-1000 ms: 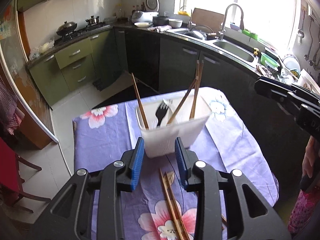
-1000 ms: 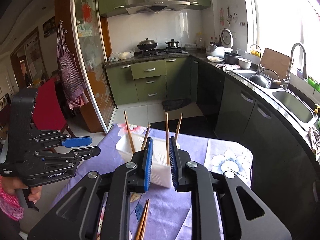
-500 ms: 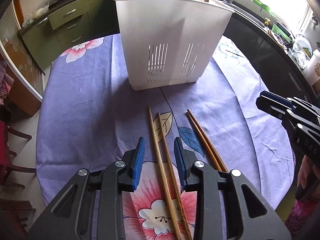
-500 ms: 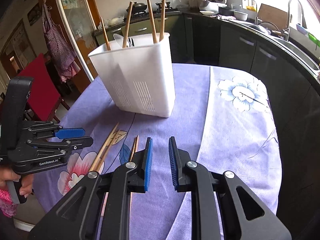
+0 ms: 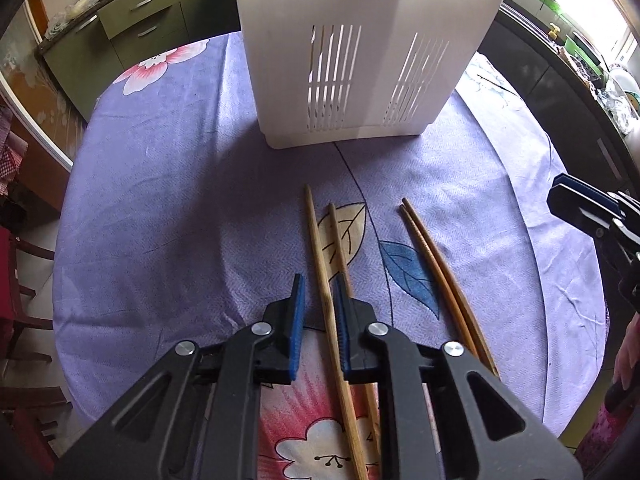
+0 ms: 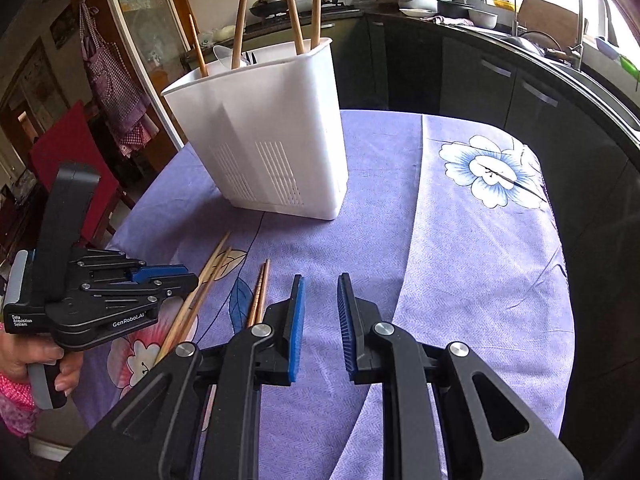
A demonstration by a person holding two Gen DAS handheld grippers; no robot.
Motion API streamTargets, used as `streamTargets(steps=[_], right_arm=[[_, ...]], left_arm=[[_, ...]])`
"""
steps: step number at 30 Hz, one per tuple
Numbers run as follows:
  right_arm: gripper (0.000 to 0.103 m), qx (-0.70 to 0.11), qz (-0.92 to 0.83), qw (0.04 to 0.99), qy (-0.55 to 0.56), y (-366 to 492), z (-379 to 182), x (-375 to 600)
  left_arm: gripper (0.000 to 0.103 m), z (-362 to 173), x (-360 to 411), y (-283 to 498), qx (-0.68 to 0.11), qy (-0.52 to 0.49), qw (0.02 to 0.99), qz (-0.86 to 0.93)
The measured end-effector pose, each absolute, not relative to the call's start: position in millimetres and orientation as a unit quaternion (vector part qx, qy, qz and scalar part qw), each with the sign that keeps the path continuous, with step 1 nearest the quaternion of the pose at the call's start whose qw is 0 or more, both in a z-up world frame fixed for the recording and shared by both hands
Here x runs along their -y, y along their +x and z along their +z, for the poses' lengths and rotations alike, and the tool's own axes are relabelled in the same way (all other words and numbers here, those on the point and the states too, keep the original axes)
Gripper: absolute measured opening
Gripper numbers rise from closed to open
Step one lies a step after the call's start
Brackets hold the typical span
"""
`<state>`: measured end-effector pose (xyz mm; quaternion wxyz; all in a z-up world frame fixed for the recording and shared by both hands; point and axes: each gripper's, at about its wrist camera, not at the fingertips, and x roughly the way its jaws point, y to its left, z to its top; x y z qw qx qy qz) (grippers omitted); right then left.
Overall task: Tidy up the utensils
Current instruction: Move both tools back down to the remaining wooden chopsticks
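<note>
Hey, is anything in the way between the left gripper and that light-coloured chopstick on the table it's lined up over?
Nothing visible. The left gripper is open with the light chopstick lying between its fingers. A second light chopstick lies just right of it, running under the right finger, and may get caught when the gripper closes.

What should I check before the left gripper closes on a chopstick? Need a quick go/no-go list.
1. Left gripper open: ok.
2. One light chopstick between the pads: ok.
3. Second light chopstick clear of the right-hand pad: not ok, it runs right beside or under it.
4. Pads down at cloth level: cannot tell.
5. Right gripper out of the way: ok, open over bare tablecloth.
6. White holder upright with room: ok.
</note>
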<state>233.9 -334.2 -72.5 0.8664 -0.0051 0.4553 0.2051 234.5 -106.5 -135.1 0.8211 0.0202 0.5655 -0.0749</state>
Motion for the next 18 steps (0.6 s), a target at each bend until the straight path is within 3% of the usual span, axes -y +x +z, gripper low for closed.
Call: streamTargets(steps=[11, 14, 18], right_arm=[[0.017, -0.475, 0.212, 0.854, -0.023, 239.7, -85.0, 320.5], [0.029, -0.487, 0.225, 0.843, -0.045, 239.0, -93.8, 306.6], [0.029, -0.498, 0.232, 0.833, -0.063, 239.0, -108.7, 290.8]], left_arm=[[0.013, -143.5, 111.0, 237.0, -0.573, 0.037, 0.816, -0.069], [0.008, -143.2, 111.6, 235.2, -0.572, 0.043, 0.816, -0.067], [0.007, -143.1, 103.7, 232.1, -0.576, 0.045, 0.814, -0.067]])
